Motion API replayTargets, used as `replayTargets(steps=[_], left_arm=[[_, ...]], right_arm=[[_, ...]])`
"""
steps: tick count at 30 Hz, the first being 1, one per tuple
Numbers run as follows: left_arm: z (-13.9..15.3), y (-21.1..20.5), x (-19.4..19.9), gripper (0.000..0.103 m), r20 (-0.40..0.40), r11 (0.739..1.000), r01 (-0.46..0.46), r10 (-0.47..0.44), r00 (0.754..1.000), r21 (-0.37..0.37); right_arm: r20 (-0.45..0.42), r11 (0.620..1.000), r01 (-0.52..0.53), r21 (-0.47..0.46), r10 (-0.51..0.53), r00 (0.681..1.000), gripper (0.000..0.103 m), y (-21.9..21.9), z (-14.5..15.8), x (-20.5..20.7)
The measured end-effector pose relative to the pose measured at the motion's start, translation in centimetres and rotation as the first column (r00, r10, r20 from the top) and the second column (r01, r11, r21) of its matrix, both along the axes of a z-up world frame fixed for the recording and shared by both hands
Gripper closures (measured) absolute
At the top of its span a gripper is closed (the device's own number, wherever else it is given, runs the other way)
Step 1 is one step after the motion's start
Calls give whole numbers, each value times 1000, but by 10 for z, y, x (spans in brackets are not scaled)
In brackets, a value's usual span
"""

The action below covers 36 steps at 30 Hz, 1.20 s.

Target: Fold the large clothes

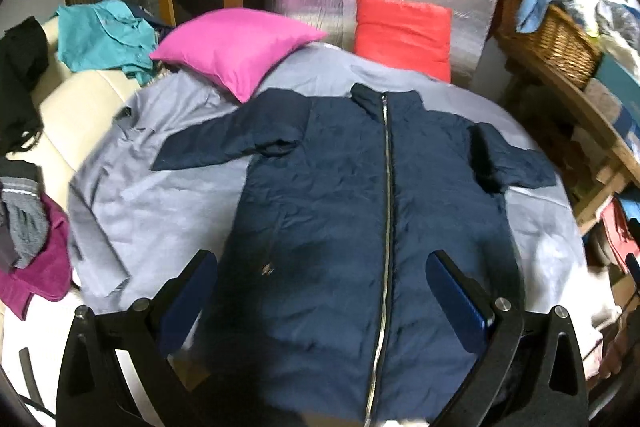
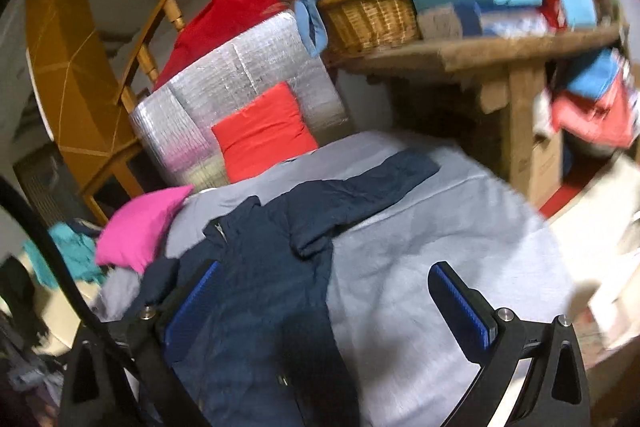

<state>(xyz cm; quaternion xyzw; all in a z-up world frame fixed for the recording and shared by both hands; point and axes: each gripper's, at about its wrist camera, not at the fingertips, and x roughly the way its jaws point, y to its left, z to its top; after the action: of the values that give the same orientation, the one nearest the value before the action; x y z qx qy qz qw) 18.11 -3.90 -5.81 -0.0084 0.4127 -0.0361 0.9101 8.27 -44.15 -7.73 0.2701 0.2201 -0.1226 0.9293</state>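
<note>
Navy padded fabric, zipped shut up the front: the jacket lies flat, front up, on a grey sheet, both sleeves spread outward.

Left wrist view: the left gripper hangs above the lower body of the jacket, jaws wide apart and holding nothing; the zip runs ahead between the fingers toward the collar. The left sleeve lies ahead to the left, the right sleeve ahead to the right. A pink pillow and a red pillow sit beyond the collar.

Right wrist view: the right gripper is likewise fully open and empty, poised over the jacket's right edge, its left finger above the body, its right finger above bare sheet. This view alone shows the right sleeve at full length, ahead of the claw, and a wicker basket on a wooden shelf.

Judgement: the garment looks light, soft and bulky, with a possibly slippery shell; it will sag when lifted. Pinch at the sleeve cuff or shoulder seam.
</note>
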Motion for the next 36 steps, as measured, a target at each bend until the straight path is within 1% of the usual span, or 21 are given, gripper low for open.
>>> replayTargets(steps=[2,5,8,10,14,16,18,19,20,21,23,24,25,27,28,29,31,33,34,36], left_arm=[[-13,-12,28,0,-10,1000,-25,25,1000,16],[-26,-27,64,0,-6,999,-47,47,999,15],[-39,-46,99,0,2,998,-54,54,999,21],[-48,-55,120,0,7,998,-54,54,999,16],[-64,-68,147,0,25,998,-56,56,998,10],[-71,-74,160,0,35,999,-46,45,998,22],[-77,-78,167,0,60,999,-33,30,998,40],[-80,-79,170,0,76,998,-29,25,997,49],[-82,-79,172,0,89,998,-28,23,996,59],[-87,-79,174,0,95,997,-30,23,995,78],[-94,-78,182,0,64,996,-13,7,998,84],[-96,-78,185,0,49,997,-3,-1,999,76],[-98,-76,188,0,35,998,1,-4,999,68],[-102,-73,191,0,26,997,-2,0,1000,73],[-103,-72,193,0,25,997,-5,3,1000,77],[-104,-71,194,0,23,997,-8,6,1000,79],[-105,-68,198,0,19,997,-19,18,1000,74],[-105,-64,200,0,23,997,-39,37,999,72],[-104,-62,201,0,31,996,-52,49,998,76],[-99,-56,203,0,54,993,-84,79,995,87]], right_arm=[[3,998,-15,62,15,1000,0,-17,-13,25],[28,983,-38,181,34,999,0,-42,-38,69],[33,964,-14,265,6,999,0,-67,-61,108],[53,937,6,350,-26,998,1,-90,-81,136],[35,870,71,488,-100,994,9,-135,-121,181],[28,842,96,531,-130,991,16,-152,-138,196],[-11,812,137,568,-159,987,19,-168,-158,210],[-32,797,155,584,-169,985,24,-176,-168,218],[-53,783,171,597,-175,983,26,-184,-177,225],[-60,777,178,604,-178,982,27,-190,-184,230],[-67,763,197,616,-199,978,27,-201,-195,241],[-79,761,212,613,-207,975,32,-205,-200,247],[-96,763,227,605,-213,972,44,-208,-201,251],[-126,770,263,581,-234,964,57,-214,-204,261],[-131,775,272,570,-241,962,61,-214,-206,266],[-132,782,272,561,-240,962,64,-214,-206,272],[-154,806,288,517,-243,958,81,-212,-207,282],[-149,818,288,498,-247,957,88,-208,-202,284],[-122,824,261,503,-232,965,88,-203,-196,285],[-57,853,198,482,-195,979,88,-188,-176,285]])
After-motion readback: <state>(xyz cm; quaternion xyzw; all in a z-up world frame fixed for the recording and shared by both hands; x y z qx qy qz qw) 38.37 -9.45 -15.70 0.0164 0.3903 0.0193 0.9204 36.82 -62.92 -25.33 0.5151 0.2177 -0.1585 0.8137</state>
